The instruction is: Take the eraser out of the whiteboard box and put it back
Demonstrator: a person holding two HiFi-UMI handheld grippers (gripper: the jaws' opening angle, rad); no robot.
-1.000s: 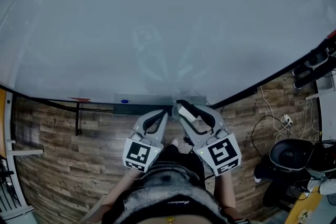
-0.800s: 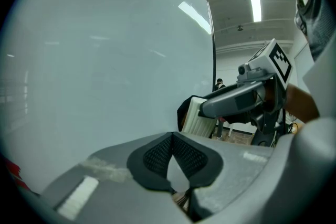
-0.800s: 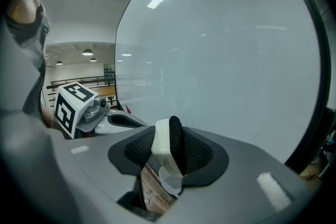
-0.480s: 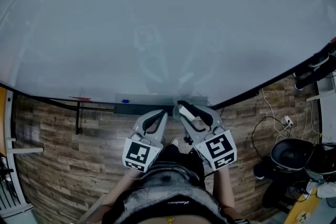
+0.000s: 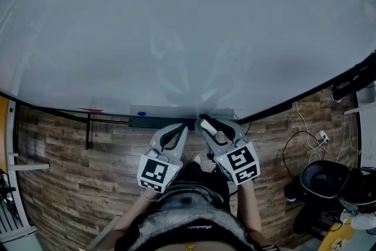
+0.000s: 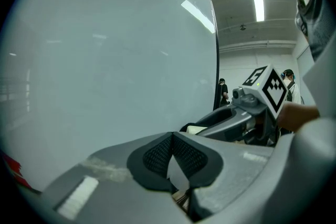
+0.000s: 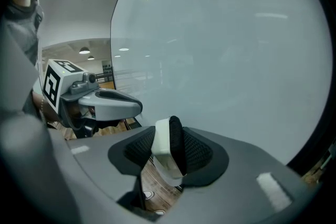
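Gripping eraser (image 7: 167,150) | right tongs (image 5: 204,121) angled down | left tongs (image 6: 171,137) closed

The whiteboard (image 5: 176,20) is smooth and glossy; the floor (image 5: 64,185) is grained wood. My right gripper's (image 7: 169,139) black pads (image 7: 202,152) look meshy and matt against the eraser's (image 7: 161,147) smooth white plastic.

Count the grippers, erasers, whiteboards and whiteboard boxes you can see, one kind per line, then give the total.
Grippers: 2, the left gripper and the right gripper
Eraser: 1, clamped in the right gripper
Whiteboard: 1
Whiteboard box: 1
Total: 5
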